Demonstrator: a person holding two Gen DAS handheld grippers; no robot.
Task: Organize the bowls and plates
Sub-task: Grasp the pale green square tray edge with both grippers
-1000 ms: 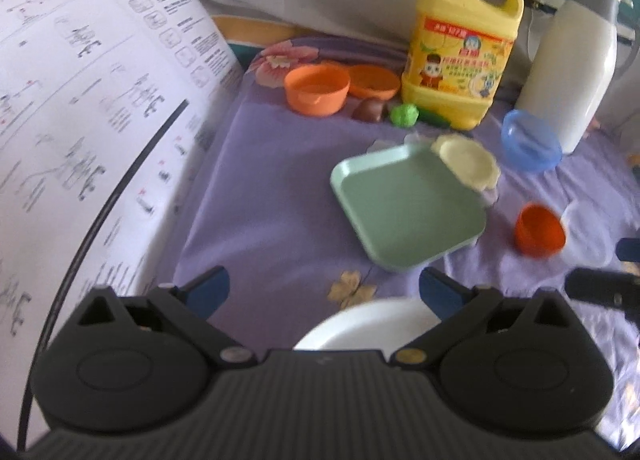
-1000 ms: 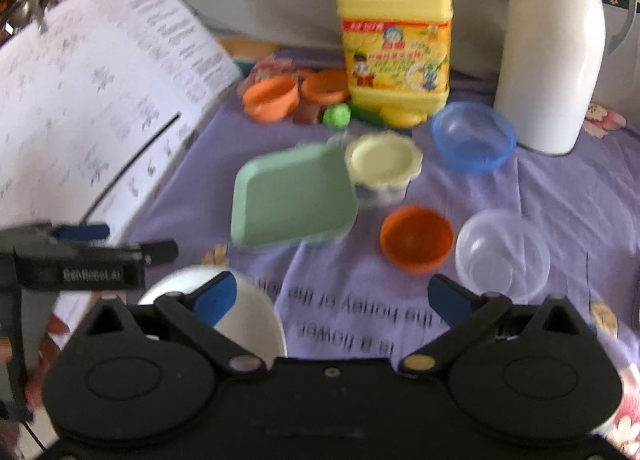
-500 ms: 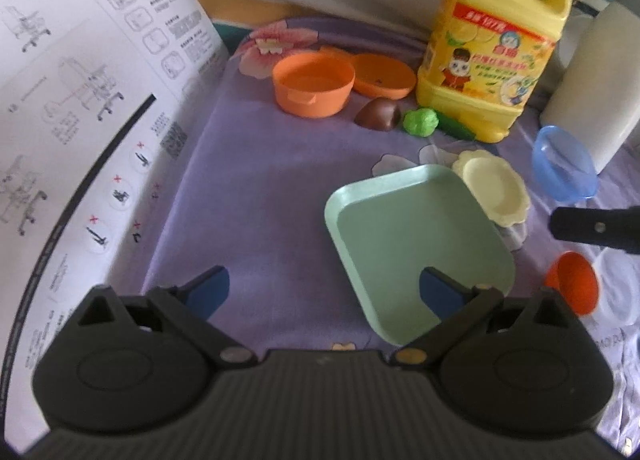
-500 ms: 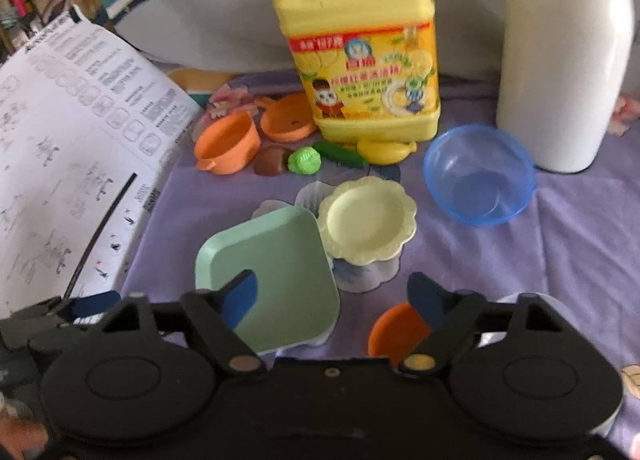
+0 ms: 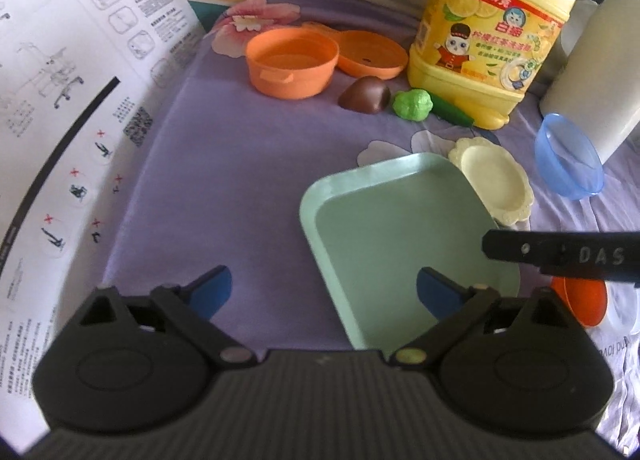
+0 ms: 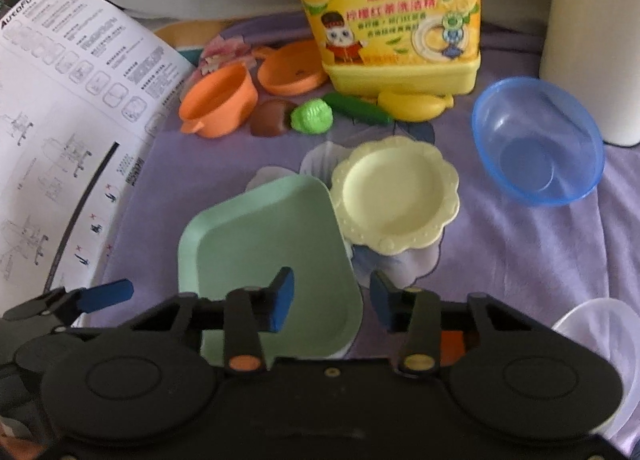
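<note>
A square green plate (image 5: 400, 236) (image 6: 264, 248) lies on the purple cloth, its far right corner touching a scalloped cream plate (image 5: 494, 180) (image 6: 394, 192). A blue bowl (image 6: 538, 144) (image 5: 568, 164) sits to the right. A small orange bowl (image 5: 578, 300) and a clear bowl (image 6: 600, 332) lie near the right gripper. My left gripper (image 5: 324, 292) is open and empty over the plate's near left edge. My right gripper (image 6: 332, 300) hovers over the green plate's near right corner, its jaws partly closed with a gap, holding nothing.
An orange pot (image 5: 292, 60) and its lid (image 5: 370, 52) sit at the back with toy food (image 5: 412, 104). A yellow detergent jug (image 5: 492, 28) and a white thermos (image 6: 600, 40) stand behind. A printed instruction sheet (image 5: 72, 108) covers the left side.
Both grippers have moved forward toward the green plate. The right gripper's jaws have narrowed from wide open. The white plate near the front edge has dropped out of view.
</note>
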